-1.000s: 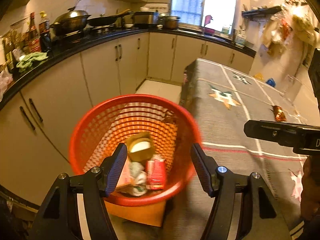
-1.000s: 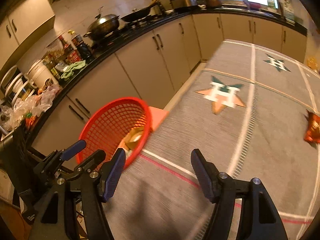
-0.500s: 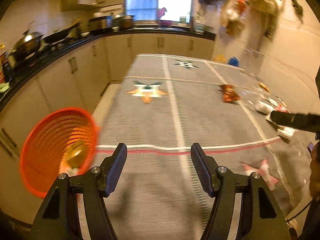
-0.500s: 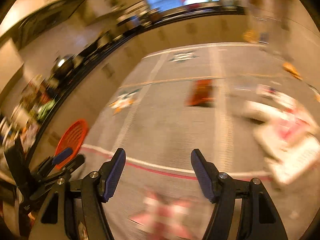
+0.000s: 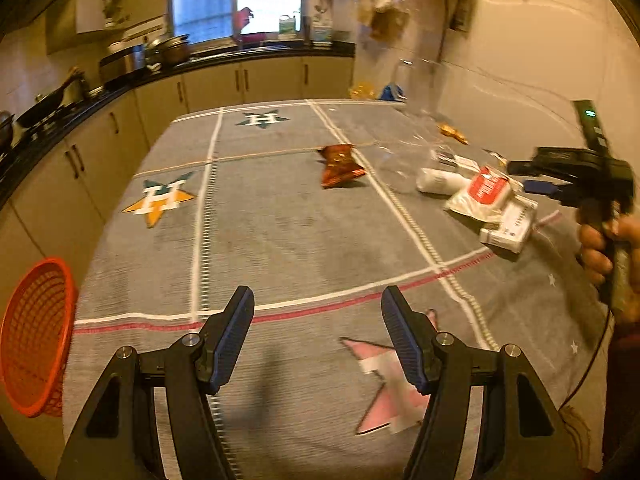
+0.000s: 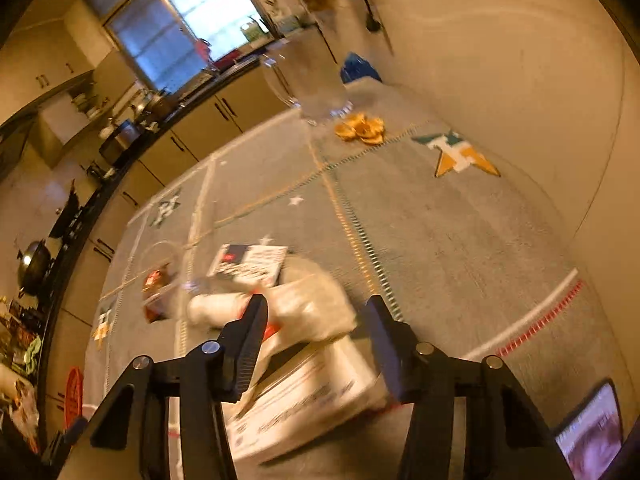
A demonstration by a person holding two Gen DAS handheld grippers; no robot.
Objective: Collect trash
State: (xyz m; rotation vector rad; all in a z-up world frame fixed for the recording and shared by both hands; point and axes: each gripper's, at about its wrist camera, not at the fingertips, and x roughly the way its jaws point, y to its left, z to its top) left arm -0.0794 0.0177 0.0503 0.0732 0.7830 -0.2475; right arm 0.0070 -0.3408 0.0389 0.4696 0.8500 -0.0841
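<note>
A grey star-patterned tablecloth (image 5: 304,240) covers a long kitchen table, with cabinets and a dark worktop running along one side and a bright window at the far end. An orange mesh basket (image 5: 34,340) stands off the table's near left edge, well apart from the litter.

The trash lies in a loose cluster toward the right side of the cloth: a white printed carton (image 6: 304,396), a crumpled white plastic bag (image 6: 316,312) slumped on top of it, a white roll (image 5: 438,181) just beyond, and a red-orange snack wrapper (image 5: 340,166) alone nearer the middle. A small gold wrapper (image 5: 452,133) sits farther back.

The right gripper (image 6: 316,344) hangs over the carton and bag, jaws closing, both items between them though the pads do not yet appear to press. The left gripper (image 5: 318,340) hovers over bare cloth, jaws about half open, holding nothing.

The carton looks light but stiff, probably best taken across its short sides, where flat faces give the pads purchase. The bag looks soft, slippery and nearly weightless; a pinch on a bunched fold should hold better than a smooth face. The snack wrapper would likely crumple under any grip.
</note>
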